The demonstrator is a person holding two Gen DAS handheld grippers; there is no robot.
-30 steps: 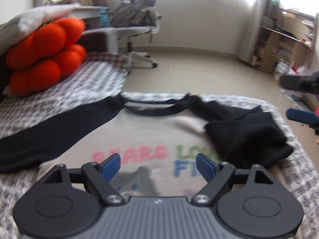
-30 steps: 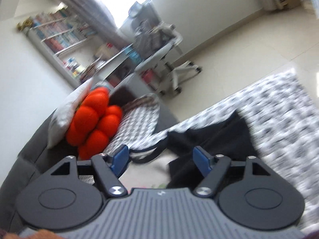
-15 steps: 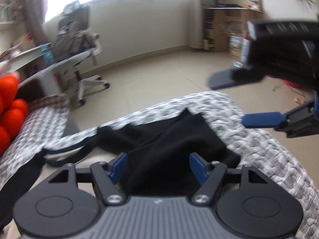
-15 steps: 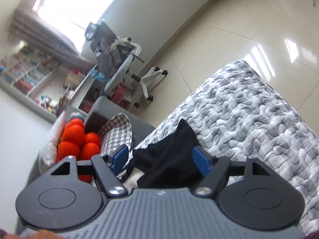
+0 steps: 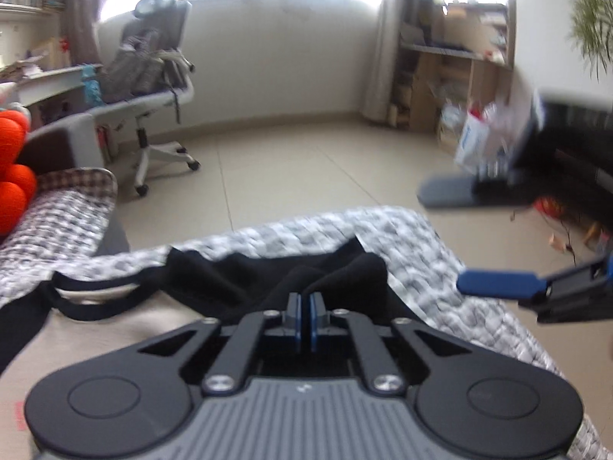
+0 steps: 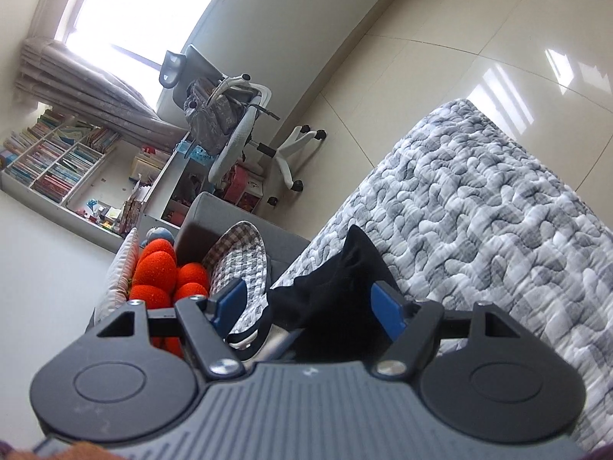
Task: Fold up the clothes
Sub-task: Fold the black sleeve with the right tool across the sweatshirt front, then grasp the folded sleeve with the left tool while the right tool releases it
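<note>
Pinching together, the left gripper (image 5: 305,316) has its blue pads closed at the bunched edge of the black sleeve (image 5: 268,287); whether cloth is actually caught between them cannot be told. That sleeve lies folded over the beige shirt (image 5: 115,329), which spreads to the gripper's left on the grey quilt (image 5: 440,253). Off to its right, the right gripper (image 5: 459,237) hangs above the quilt's edge with its jaws spread wide and nothing between them, the sleeve just ahead of its fingers (image 6: 387,308).
</note>
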